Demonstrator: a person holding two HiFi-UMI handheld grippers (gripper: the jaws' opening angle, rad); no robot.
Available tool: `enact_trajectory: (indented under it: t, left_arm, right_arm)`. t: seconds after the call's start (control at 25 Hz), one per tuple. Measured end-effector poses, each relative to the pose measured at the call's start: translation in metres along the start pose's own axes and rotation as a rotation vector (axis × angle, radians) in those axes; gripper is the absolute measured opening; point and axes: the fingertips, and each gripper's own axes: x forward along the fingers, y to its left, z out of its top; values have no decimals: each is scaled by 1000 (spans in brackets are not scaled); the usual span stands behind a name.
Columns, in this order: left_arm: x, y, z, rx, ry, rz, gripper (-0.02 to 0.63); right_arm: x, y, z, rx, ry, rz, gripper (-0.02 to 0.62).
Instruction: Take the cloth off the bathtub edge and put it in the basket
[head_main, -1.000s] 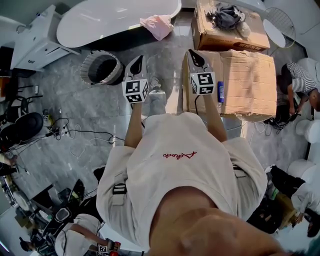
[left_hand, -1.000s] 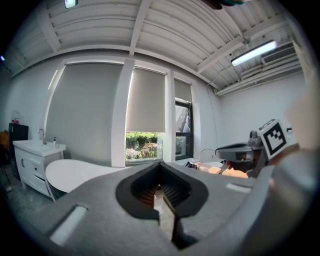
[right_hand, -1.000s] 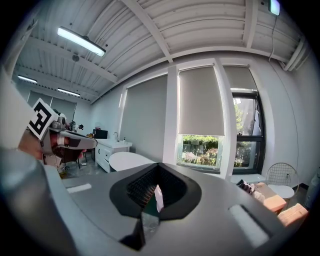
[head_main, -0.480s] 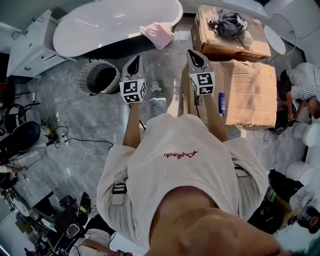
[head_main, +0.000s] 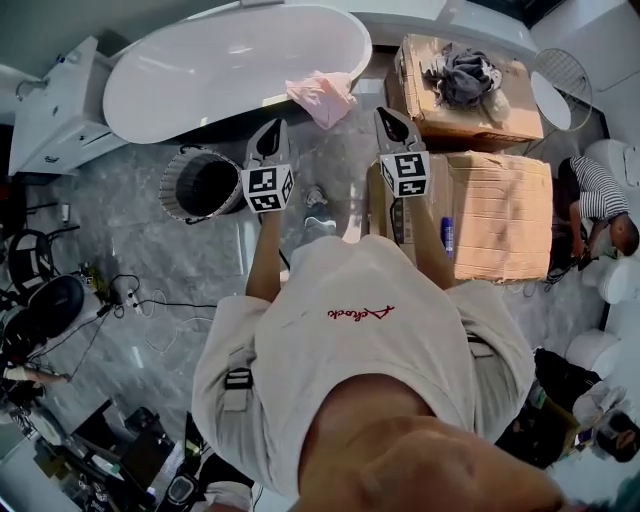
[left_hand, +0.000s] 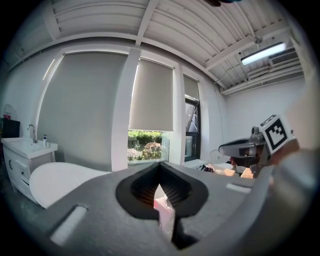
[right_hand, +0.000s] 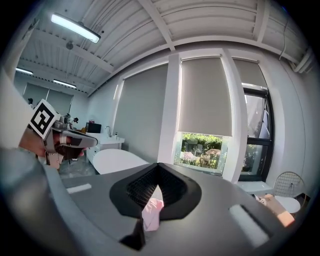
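left tool, right tool — closed, empty

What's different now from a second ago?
The person has stepped toward the bathtub, bringing the left claw and right claw nearer the pink cloth. Nothing grabbed or released: both claws stay shut and empty, the cloth still drapes the tub edge, the basket stays on the floor.

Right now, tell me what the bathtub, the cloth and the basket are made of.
Bathtub: glossy white, probably acrylic or enamel; it shows light reflections. Cloth: soft pink fabric, crumpled and draped over the bathtub. Basket: pale ribbed wall, dark inside; perhaps woven or pleated fabric, unclear.
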Motion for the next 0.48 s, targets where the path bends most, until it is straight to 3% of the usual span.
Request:
enact_trajectory:
  t: [0.48]
  left_arm:
    - [94,92,32,-34,-15,-23,0]
  right_arm:
    - [120,-19,47,-33,14,-39,7]
